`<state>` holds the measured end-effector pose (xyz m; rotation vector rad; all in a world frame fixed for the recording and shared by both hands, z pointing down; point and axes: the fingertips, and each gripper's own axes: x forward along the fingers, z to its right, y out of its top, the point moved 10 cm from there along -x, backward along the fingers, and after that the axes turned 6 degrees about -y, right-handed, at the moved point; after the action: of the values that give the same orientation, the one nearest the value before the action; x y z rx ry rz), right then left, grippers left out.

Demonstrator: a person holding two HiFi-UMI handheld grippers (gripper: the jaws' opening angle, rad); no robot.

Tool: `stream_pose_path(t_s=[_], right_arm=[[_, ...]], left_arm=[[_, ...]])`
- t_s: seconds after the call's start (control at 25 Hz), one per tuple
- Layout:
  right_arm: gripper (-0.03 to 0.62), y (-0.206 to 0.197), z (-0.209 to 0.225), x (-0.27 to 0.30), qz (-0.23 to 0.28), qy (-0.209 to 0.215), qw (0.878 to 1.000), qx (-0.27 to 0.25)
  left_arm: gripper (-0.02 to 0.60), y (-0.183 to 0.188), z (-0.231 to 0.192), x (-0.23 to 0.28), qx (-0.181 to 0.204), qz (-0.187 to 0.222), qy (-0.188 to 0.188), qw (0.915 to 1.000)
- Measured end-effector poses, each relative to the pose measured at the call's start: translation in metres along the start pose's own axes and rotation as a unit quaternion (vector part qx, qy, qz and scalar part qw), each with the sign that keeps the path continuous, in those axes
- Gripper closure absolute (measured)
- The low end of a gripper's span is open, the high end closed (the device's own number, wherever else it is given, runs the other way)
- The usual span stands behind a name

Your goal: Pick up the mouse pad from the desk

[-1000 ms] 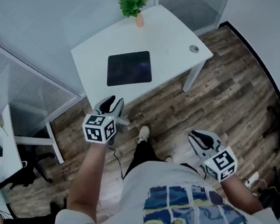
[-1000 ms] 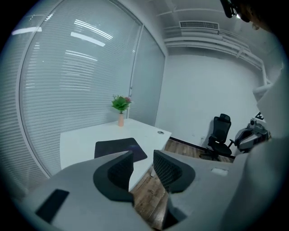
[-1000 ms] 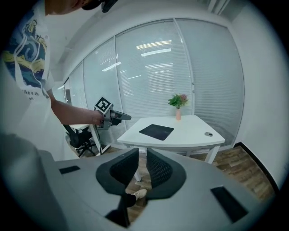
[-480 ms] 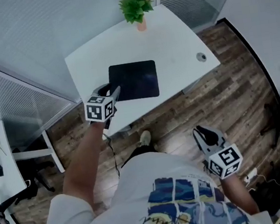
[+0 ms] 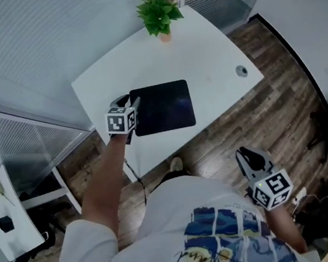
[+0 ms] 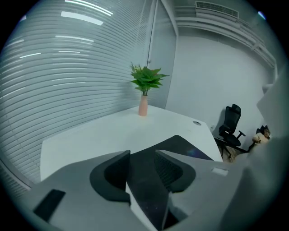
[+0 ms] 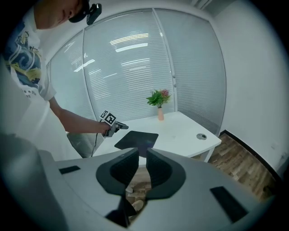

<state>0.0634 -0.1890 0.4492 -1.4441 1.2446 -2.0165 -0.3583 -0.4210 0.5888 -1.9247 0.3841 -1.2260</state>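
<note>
White desk (image 5: 214, 59), plank floor (image 5: 280, 99): mouse pad (image 5: 163, 106) on desk; left gripper (image 5: 131, 103) over desk, jaws just widened, clamping nothing; right gripper (image 5: 247, 157) off desk, slightly parted, empty.

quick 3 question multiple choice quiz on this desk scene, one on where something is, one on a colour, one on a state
1. Where is the plant?
A on the desk, beyond the pad
B on the pad
C at the desk's near edge

2. What colour is the pad?
A white
B red
C black

3. How is the left gripper?
A shut, empty
B open at the pad
C shut on the pad

Key:
1 A, it stands at the desk's far corner.
2 C, it is dark against the white top.
3 B, its jaws, which have just been opening further, stand apart, with the pad showing between them, not pressed.
</note>
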Motion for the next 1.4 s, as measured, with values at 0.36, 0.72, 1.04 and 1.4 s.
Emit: stream_pose_path(t_s=[0.36, 0.72, 1.04, 1.4], right_arm=[[0.546, 0.009, 0.007, 0.021, -0.012, -0.029, 0.999, 0.017], [0.556, 0.010, 0.014, 0.022, -0.017, -0.038, 0.998, 0.041], [0.559, 0.002, 0.014, 0.015, -0.021, -0.042, 0.997, 0.054], [0.560, -0.005, 0.016, 0.007, -0.021, -0.044, 0.997, 0.057]], left_arm=[[0.413, -0.005, -0.036, 0.049, 0.004, -0.042, 0.001, 0.9991], [0.407, -0.014, -0.045, 0.069, -0.002, -0.061, -0.005, 0.9981], [0.417, -0.016, -0.042, 0.067, 0.006, -0.054, 0.009, 0.9985], [0.508, -0.017, -0.036, 0.066, -0.003, -0.059, 0.006, 0.9982]])
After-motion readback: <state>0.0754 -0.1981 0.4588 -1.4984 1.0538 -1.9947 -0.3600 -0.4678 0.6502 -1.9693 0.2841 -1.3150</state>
